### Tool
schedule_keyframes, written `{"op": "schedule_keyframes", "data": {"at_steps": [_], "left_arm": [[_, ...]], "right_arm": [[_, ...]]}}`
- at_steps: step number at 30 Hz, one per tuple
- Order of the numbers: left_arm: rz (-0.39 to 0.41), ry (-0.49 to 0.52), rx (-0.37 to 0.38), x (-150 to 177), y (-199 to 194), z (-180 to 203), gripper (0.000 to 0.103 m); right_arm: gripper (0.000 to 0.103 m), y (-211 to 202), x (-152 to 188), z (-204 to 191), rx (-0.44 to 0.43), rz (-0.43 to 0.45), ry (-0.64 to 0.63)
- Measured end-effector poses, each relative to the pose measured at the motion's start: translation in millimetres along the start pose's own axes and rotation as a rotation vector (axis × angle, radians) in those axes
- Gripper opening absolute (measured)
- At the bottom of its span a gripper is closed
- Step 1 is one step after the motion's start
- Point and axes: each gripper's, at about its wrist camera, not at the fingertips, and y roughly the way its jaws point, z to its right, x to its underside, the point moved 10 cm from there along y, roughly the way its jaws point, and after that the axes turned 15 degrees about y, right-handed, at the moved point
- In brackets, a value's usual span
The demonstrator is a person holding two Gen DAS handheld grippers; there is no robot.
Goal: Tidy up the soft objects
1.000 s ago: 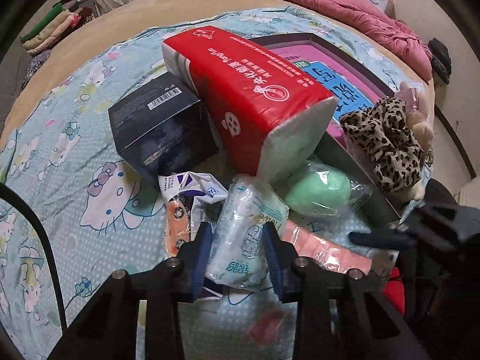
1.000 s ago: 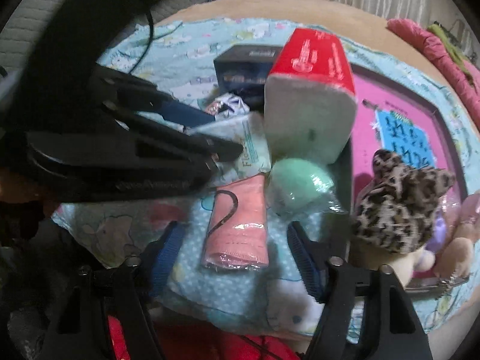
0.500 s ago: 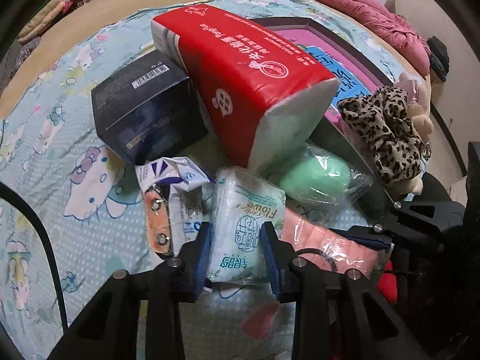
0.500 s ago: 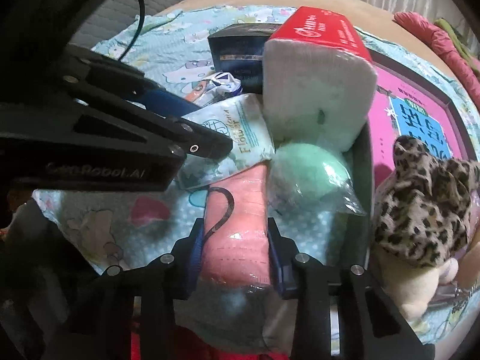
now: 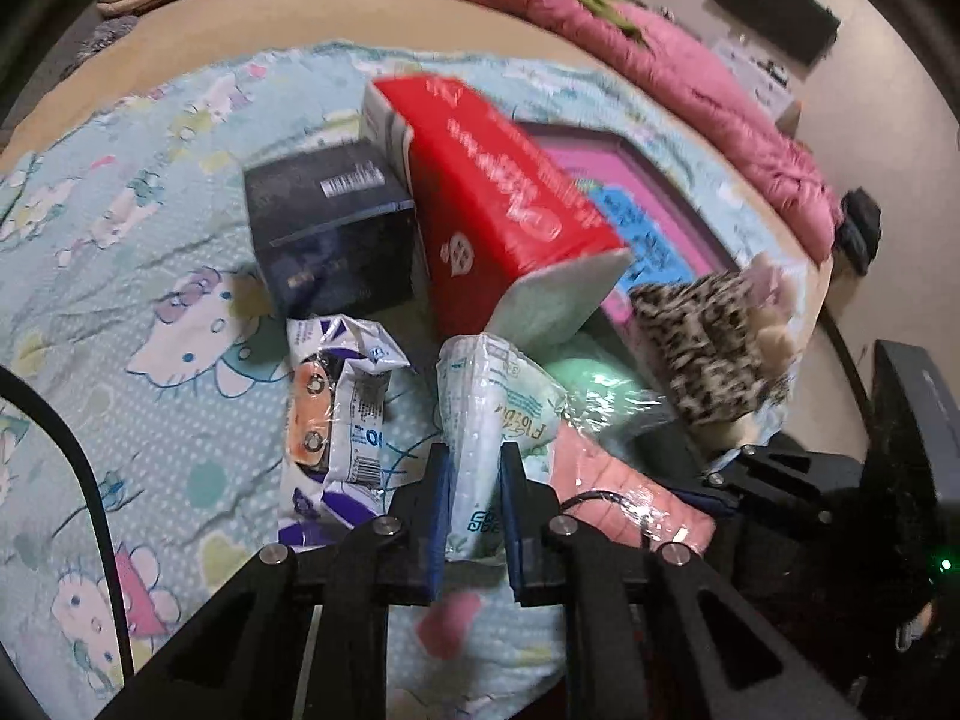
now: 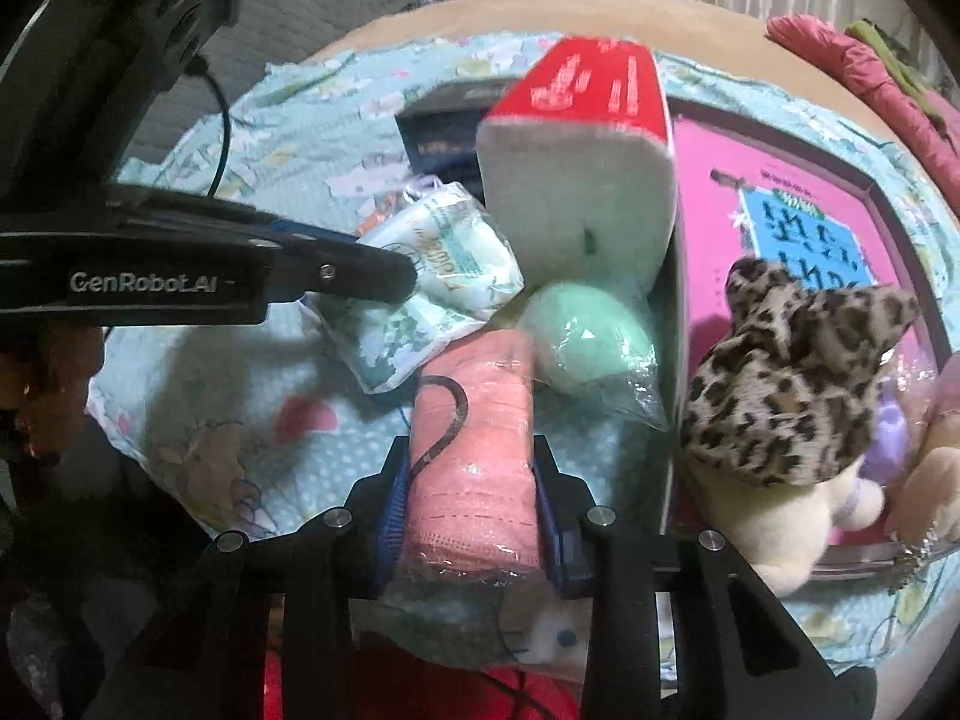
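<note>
Inspecting the light blue cartoon-print blanket (image 5: 150, 312) spread on the bed, we counted one item of each kind in a tight cluster near its front edge. The left gripper (image 5: 474, 495) was closing its jaws on one white tissue pack (image 5: 486, 420) with green print, which stood squeezed between the blue pads and tilted up off the blanket. The right gripper (image 6: 471, 498) had its jaws clamped on one salmon-pink wrapped pack (image 6: 474, 450), held lengthwise between the pads with a black cord looped across its film. We found one mint-green wrapped ball (image 6: 585, 342) touching the far end of the pink pack. One red tissue block (image 5: 498, 204) leaned across the middle of the blanket, resting against one dark blue box (image 5: 330, 234) on its left. One crumpled white and purple wrapper (image 5: 336, 414) lay just left of the left gripper. One pink tray (image 6: 780, 192) with a blue label sat toward the blanket's right edge, and one leopard-print plush toy (image 6: 792, 372) sat at its near rim. One pink quilt (image 5: 660, 66) lay bunched along the bed's far right edge, well apart from the cluster.
</note>
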Motion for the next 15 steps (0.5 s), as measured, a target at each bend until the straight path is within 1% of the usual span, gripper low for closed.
{"op": "schedule_keyframes", "data": {"at_steps": [4,8,10,15], "left_arm": [[0.049,-0.003,-0.054,-3,-30,2,0.016],[0.067,-0.006,-0.089,-3,-52,-1,0.016],[0.073,-0.011,-0.116,-4,-57,-1,0.016],[0.098,-0.027,-0.138,-9,-70,1,0.016]], "right_arm": [[0.037,-19,-5,-4,-0.021,0.042,-0.002],[0.037,-34,-8,-7,-0.035,0.075,0.0],[0.037,-37,-13,-9,-0.044,0.092,0.003],[0.037,-44,-28,-15,-0.068,0.133,0.015]]}}
